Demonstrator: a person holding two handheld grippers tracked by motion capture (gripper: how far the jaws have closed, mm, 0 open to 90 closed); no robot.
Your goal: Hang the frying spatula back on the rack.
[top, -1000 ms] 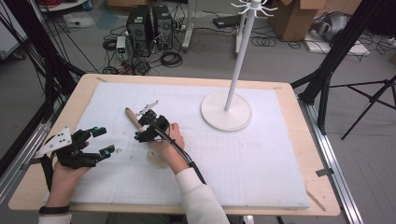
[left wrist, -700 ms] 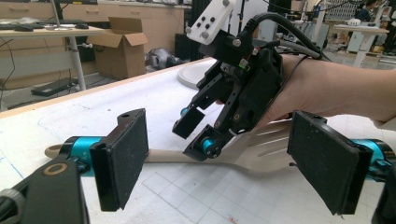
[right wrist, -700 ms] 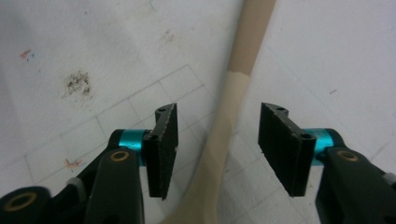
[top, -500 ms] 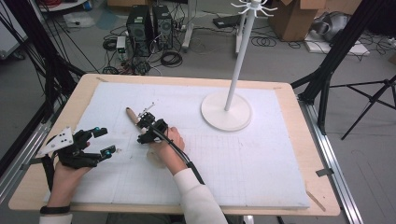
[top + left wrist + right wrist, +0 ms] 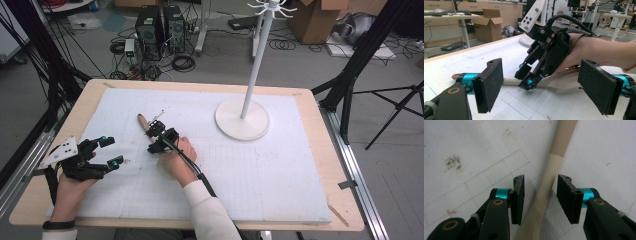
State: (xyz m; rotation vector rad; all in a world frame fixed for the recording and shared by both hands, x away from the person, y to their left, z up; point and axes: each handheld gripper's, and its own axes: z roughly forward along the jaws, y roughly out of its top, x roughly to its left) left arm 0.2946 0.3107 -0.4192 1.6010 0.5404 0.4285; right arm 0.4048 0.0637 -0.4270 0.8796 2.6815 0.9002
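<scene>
White mat (image 5: 280,165) covers the table; stand (image 5: 243,119) sits at its far right; no readable brand, label or writing anywhere, only faint pencil grid lines. Right gripper (image 5: 156,141) has moved a little toward the mat's near edge since a second ago, now over the wooden stick (image 5: 549,180); its jaws have just been closing, stick between them, pads not yet pressing; likely grasp imminent. Left gripper (image 5: 111,151) idle at the mat's left edge, jaws wide apart, empty.
</scene>
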